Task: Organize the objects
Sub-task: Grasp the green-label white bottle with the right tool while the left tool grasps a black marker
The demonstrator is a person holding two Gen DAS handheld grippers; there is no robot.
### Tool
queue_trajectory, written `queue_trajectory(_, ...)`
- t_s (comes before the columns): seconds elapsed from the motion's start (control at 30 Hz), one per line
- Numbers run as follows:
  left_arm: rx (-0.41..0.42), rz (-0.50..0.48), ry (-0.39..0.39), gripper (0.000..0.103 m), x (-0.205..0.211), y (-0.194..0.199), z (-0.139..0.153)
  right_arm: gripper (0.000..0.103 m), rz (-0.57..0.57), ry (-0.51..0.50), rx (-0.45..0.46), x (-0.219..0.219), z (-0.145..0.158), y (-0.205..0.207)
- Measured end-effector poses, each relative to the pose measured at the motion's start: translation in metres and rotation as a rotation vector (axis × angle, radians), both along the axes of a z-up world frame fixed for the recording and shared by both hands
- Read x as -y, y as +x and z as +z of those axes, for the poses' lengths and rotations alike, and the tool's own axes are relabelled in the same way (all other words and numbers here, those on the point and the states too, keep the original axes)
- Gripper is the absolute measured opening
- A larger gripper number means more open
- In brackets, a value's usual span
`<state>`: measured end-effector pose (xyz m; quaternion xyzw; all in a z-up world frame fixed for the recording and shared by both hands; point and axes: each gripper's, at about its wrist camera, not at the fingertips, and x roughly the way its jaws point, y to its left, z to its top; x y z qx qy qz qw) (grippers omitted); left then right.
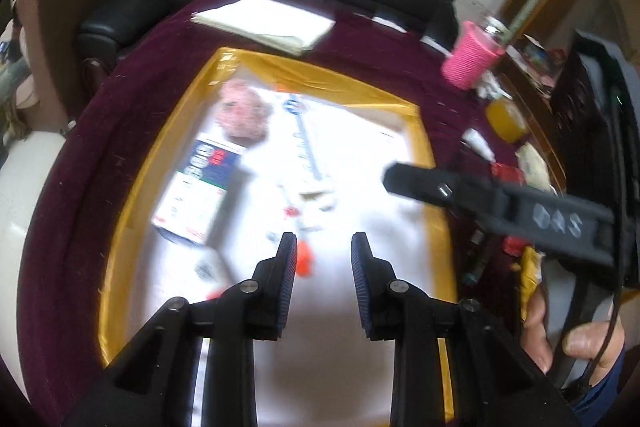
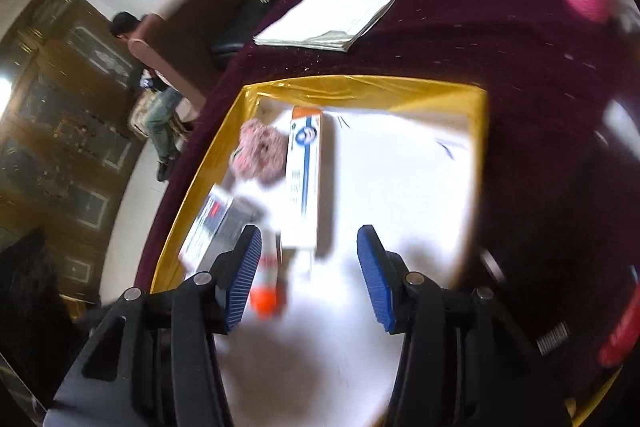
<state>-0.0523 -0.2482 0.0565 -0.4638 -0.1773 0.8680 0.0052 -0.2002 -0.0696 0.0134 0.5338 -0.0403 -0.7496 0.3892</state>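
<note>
Below, we see a yellow-rimmed tray point(image 1: 132, 195) on the maroon counter point(image 2: 520, 75). Our left fingers point(image 1: 324, 251) stand a little apart with nothing between them. Our right fingers point(image 2: 310, 247) stand wider, empty too. Inside the tray lie a long white box point(image 2: 304, 179), a pink fuzzy ball point(image 2: 260, 155) touching its left side, a blue-and-white carton point(image 1: 200, 187) and a small orange piece point(image 2: 264, 301). Papers point(image 1: 264, 21) sit beyond the tray.

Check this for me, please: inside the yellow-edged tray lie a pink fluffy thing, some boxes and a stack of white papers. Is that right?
Not quite. The stack of white papers lies outside the yellow-edged tray, on the maroon cloth beyond it, as the right wrist view shows. The pink fluffy thing and the boxes are inside.
</note>
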Motion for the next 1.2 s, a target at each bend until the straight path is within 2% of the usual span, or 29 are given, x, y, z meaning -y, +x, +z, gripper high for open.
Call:
queue_trajectory(0.17, -0.027, -0.109, -0.018, 0.024, -0.054, 0.011, 0.015, 0.049, 0.003, -0.043, -0.056, -0.069, 0.024, 0.035)
queue_trajectory(0.27, -0.025, -0.175, -0.026, 0.024, -0.088, 0.013, 0.019, 0.049, -0.035, -0.030, -0.159, -0.118, 0.041, 0.052)
queue_trajectory(0.37, -0.010, -0.249, -0.022, 0.024, -0.130, 0.016, 0.017, 0.060, -0.092, 0.039, -0.287, -0.168, 0.053, 0.064)
queue_trajectory(0.43, 0.002, -0.279, -0.025, 0.024, -0.150, 0.018, 0.015, 0.061, -0.132, 0.111, -0.344, -0.196, 0.052, 0.065)
queue_trajectory(0.5, 0.019, -0.298, -0.007, 0.024, -0.169, 0.022, 0.010, 0.061, -0.158, 0.170, -0.361, -0.213, 0.044, 0.062)
queue_trajectory(0.6, 0.043, -0.316, 0.012, 0.024, -0.189, 0.029, 0.001, 0.061, -0.146, 0.188, -0.346, -0.225, 0.025, 0.057)
queue_trajectory(0.73, 0.081, -0.325, 0.012, 0.024, -0.211, 0.030, -0.012, 0.061, -0.135, 0.249, -0.415, -0.222, 0.009, 0.054)
queue_trajectory(0.83, 0.090, -0.338, 0.007, 0.024, -0.223, 0.031, -0.017, 0.061, -0.168, 0.292, -0.448, -0.226, 0.003, 0.045)
queue_trajectory(0.97, 0.114, -0.347, 0.009, 0.024, -0.238, 0.029, -0.027, 0.060, -0.145, 0.273, -0.470, -0.226, -0.003, 0.032)
queue_trajectory(1.0, 0.118, -0.351, 0.008, 0.024, -0.241, 0.029, -0.028, 0.057, -0.145, 0.274, -0.460, -0.225, -0.007, 0.028)
queue_trajectory(1.03, 0.120, -0.358, 0.005, 0.024, -0.246, 0.028, -0.030, 0.046, -0.142, 0.269, -0.445, -0.223, -0.011, 0.025)
queue_trajectory(1.07, 0.121, -0.359, 0.003, 0.024, -0.247, 0.028, -0.032, 0.040, -0.134, 0.269, -0.427, -0.222, -0.015, 0.025)
queue_trajectory(1.17, 0.118, -0.346, 0.006, 0.024, -0.250, 0.024, -0.034, 0.037, -0.161, 0.282, -0.437, -0.223, -0.021, 0.027)
queue_trajectory(1.2, 0.120, -0.341, 0.004, 0.024, -0.252, 0.021, -0.034, 0.036, -0.187, 0.256, -0.426, -0.228, -0.022, 0.026)
